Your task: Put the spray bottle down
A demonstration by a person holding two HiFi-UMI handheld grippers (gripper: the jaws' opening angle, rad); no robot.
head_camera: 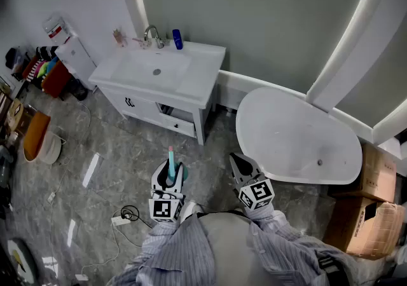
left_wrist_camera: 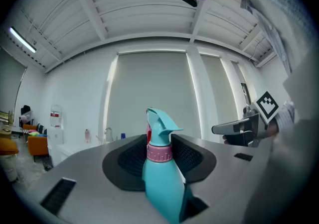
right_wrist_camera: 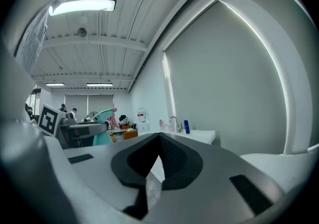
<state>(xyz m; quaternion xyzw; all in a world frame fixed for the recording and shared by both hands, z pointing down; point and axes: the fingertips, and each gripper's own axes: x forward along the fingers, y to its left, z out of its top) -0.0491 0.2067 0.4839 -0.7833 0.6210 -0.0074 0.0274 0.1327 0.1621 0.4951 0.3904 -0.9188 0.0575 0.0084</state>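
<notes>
A teal spray bottle (left_wrist_camera: 160,170) with a pink collar stands upright between the pads of my left gripper (left_wrist_camera: 159,141), which is shut on it. In the head view the bottle (head_camera: 171,167) sticks up out of the left gripper (head_camera: 170,175), held level over the grey floor in front of the person. My right gripper (head_camera: 238,163) is beside it, to the right, with nothing in it. In the right gripper view its jaws (right_wrist_camera: 159,137) meet at the tips, shut. The left gripper with the bottle (right_wrist_camera: 103,127) shows there at the left.
A white vanity (head_camera: 202,81) with a sink, a faucet (head_camera: 152,35) and a blue bottle (head_camera: 177,39) stands ahead. A white bathtub (head_camera: 292,135) lies to the right, cardboard boxes (head_camera: 375,215) beyond it. A power strip and cable (head_camera: 124,217) lie on the floor at the left.
</notes>
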